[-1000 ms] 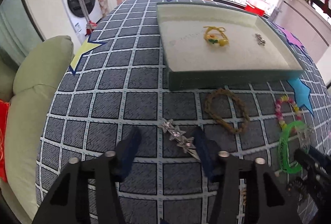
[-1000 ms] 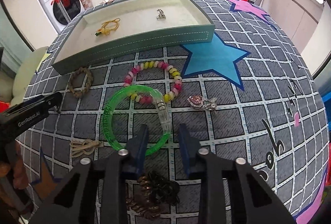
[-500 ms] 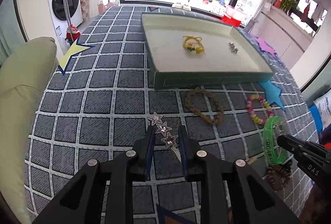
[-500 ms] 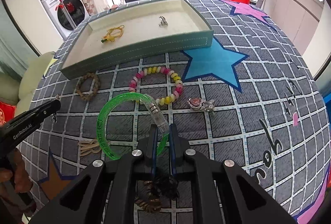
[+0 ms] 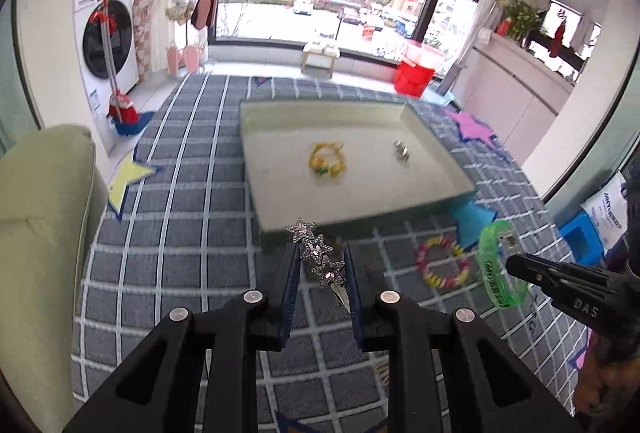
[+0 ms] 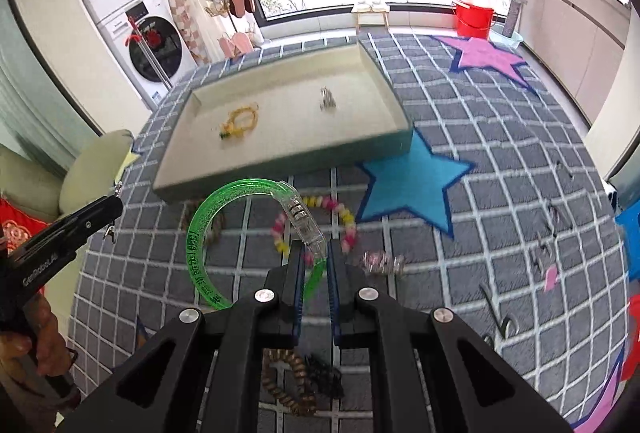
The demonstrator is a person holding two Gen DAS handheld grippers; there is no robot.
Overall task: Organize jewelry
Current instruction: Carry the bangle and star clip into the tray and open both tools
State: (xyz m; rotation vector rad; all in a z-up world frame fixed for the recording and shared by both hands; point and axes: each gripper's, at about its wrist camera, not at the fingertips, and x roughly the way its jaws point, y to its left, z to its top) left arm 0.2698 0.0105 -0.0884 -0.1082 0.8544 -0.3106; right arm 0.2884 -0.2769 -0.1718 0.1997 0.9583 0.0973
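Note:
My left gripper (image 5: pixel 320 265) is shut on a silver star hair clip (image 5: pixel 318 253), lifted off the checked cloth in front of the green tray (image 5: pixel 460 175). My right gripper (image 6: pixel 314 253) is shut on a green plastic bangle (image 6: pixel 200 233) at its clear clasp, and the bangle hangs above the cloth. In the tray lie a yellow bracelet (image 5: pixel 327 161) and a small silver piece (image 5: pixel 401 149). A pink and yellow bead bracelet (image 6: pixel 348 221) lies on the cloth under the bangle. The right gripper with the bangle (image 5: pixel 496 265) shows at the right of the left wrist view.
A pink charm (image 6: pixel 382 263), a brown coil tie (image 6: pixel 290 381) and a black tie (image 6: pixel 326 377) lie near the right gripper. A braided ring (image 6: pixel 218 229) sits in front of the tray. A green cushion (image 5: pixel 40 233) is at the left. A person's hand (image 6: pixel 36 333) holds the left tool.
Both grippers closed, the left on the star clip and the right on the green bangle, then rose with them off the cloth. The tray now looks farther below.

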